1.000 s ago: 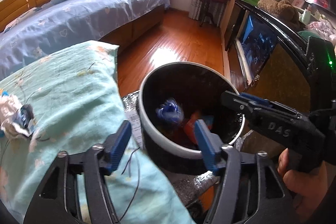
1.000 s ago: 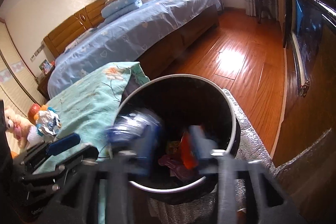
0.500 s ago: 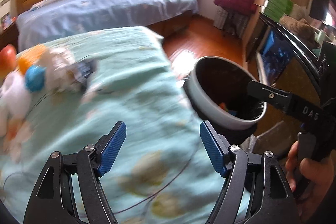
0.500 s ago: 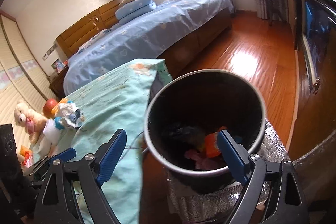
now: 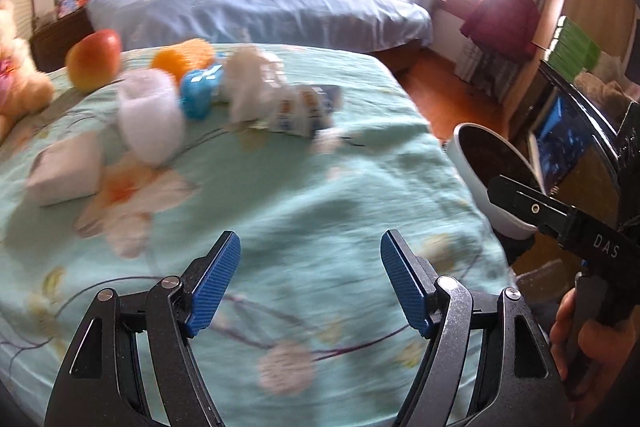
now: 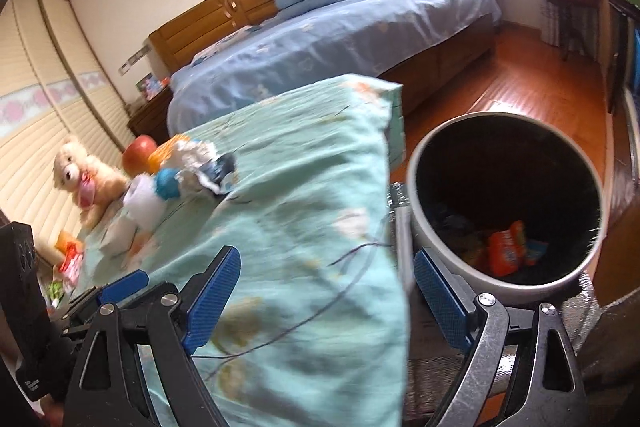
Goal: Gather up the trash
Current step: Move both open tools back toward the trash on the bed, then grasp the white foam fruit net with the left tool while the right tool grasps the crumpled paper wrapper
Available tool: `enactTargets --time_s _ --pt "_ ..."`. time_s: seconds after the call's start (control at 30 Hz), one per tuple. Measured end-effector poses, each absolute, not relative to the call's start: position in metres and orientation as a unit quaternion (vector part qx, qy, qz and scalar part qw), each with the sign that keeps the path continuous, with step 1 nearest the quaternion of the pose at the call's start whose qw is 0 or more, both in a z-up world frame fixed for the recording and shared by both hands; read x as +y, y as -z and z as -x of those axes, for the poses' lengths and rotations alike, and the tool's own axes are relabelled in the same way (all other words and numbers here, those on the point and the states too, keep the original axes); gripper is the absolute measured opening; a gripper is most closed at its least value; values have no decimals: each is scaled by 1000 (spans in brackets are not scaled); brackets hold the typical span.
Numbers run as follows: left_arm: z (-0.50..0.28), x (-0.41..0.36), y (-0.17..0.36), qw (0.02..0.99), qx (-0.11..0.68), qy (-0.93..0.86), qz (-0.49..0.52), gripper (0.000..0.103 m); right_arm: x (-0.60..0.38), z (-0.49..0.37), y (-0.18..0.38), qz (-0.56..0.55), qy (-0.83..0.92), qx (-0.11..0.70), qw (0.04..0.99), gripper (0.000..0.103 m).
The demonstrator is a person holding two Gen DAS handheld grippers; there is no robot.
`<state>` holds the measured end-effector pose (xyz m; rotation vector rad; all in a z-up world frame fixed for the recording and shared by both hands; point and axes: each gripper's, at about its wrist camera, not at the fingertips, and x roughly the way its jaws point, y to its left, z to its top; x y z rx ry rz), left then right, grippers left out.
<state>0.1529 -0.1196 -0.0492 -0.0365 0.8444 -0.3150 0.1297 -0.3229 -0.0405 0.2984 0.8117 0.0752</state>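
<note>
A white bin with a dark inside (image 6: 508,211) stands on the floor right of the green-clothed table (image 6: 304,195); orange and blue wrappers (image 6: 508,251) lie in it. It also shows in the left wrist view (image 5: 486,179). Crumpled white and blue wrapper trash (image 5: 280,99) lies far on the table, also in the right wrist view (image 6: 204,167). My left gripper (image 5: 310,283) is open and empty over the cloth. My right gripper (image 6: 326,295) is open and empty at the table's right edge, beside the bin.
On the table sit a white cup (image 5: 150,115), a blue item (image 5: 198,95), an orange (image 5: 172,61), an apple (image 5: 94,59), a white box (image 5: 66,171) and a teddy bear (image 6: 86,179). A blue bed (image 5: 256,11) lies behind; a dark cabinet (image 5: 576,131) stands right.
A blue wrapper dropped from my right gripper into the bin. Both grippers swung left away from the bin toward the table; the left one now faces the trash pile.
</note>
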Motion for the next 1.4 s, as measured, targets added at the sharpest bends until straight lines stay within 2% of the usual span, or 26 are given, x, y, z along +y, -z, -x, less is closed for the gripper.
enactTargets --time_s 0.53,1.4 --pt "-158 -38 59 906 411 85 56 74 -262 -144 44 -115 -85 406 903 90" --pt "-234 -29 51 910 406 66 59 74 -224 -219 60 -87 -112 428 893 90"
